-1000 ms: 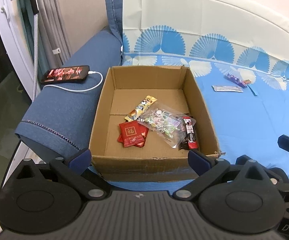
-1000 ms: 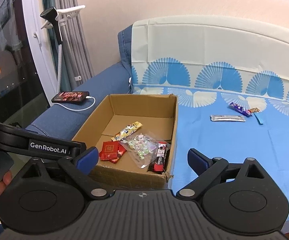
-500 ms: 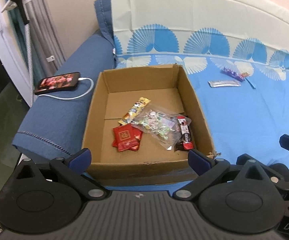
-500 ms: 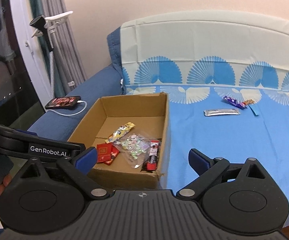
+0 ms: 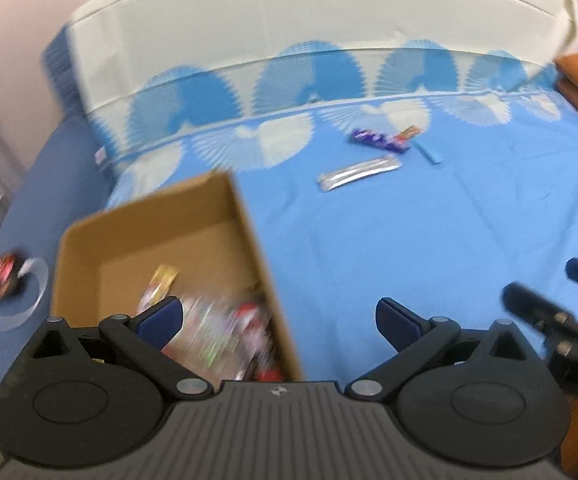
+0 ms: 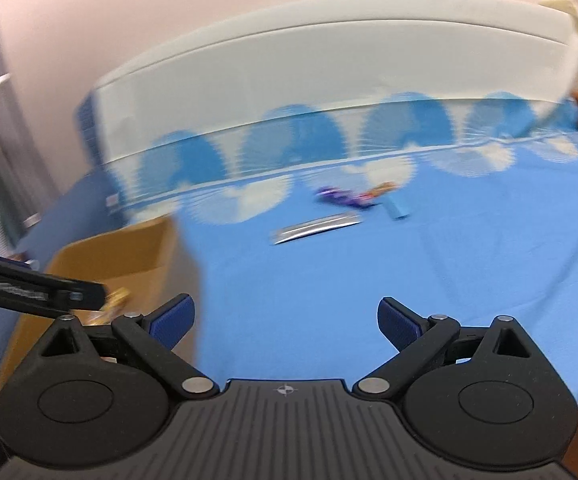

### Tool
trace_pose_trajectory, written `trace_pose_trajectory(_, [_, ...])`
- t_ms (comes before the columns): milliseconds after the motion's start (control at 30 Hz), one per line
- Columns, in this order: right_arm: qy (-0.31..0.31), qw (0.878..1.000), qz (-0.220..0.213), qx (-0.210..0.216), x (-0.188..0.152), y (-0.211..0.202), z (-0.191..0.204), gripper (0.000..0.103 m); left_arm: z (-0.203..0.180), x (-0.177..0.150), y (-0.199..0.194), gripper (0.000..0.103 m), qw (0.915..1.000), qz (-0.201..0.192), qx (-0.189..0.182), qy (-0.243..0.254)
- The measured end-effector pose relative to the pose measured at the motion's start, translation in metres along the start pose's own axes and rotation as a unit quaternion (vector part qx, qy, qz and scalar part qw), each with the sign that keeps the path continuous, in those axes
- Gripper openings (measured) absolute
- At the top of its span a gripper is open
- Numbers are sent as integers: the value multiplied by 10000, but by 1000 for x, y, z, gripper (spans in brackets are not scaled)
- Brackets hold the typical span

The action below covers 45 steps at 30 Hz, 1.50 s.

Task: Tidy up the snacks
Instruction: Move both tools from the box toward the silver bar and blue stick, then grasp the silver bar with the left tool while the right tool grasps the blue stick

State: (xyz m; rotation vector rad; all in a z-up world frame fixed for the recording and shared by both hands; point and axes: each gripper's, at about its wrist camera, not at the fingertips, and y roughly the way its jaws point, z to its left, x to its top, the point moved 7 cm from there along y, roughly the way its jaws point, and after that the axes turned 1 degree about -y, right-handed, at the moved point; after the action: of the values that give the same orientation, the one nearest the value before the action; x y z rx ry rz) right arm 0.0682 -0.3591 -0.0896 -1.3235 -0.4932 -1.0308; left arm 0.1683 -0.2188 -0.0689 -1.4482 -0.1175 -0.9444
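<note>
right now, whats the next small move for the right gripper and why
Probably ease the right gripper forward toward the silver bar, the nearest snack still lying on the blue sheet outside the cardboard box. Its jaws are open and empty, and the bar lies well ahead of them.
</note>
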Motion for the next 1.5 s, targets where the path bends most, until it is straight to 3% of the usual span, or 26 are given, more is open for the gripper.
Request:
trace_pose_trajectory(133, [146, 9983, -68, -556, 29, 51, -62, 99, -35, 52, 65, 103, 9990, 127, -195, 386])
trace_pose_trajectory(300, [328, 9943, 160, -1002, 48, 135, -120, 99, -65, 99, 165, 103, 9964, 387, -388, 647])
trace_pose_trajectory(533, [34, 9929, 542, -1054, 65, 256, -160, 99, -96, 132, 280, 103, 9895, 538, -537, 1231])
trace_pose_trajectory(800, [-537, 9927, 693, -833, 79, 355, -163, 99, -106, 155, 368, 103, 9892, 874, -830, 839])
trace_pose_trajectory(900, [-694, 9894, 910, -893, 79, 394, -170, 101, -116, 157, 389, 103, 9848, 1012, -1135, 841])
trace_pose_trajectory(967, [-754, 9912, 584, -917, 80, 404, -173, 103, -118, 162, 393, 103, 9850, 799, -1298, 807])
trace_pose_trajectory(1233, [-898, 9928, 141, -781, 75, 408, -174, 103, -122, 163, 394, 103, 9839, 611, -1368, 974])
trace_pose_trajectory(1500, [-883, 9928, 91, -803, 75, 406, -173, 103, -123, 164, 395, 103, 9842, 626, -1357, 953])
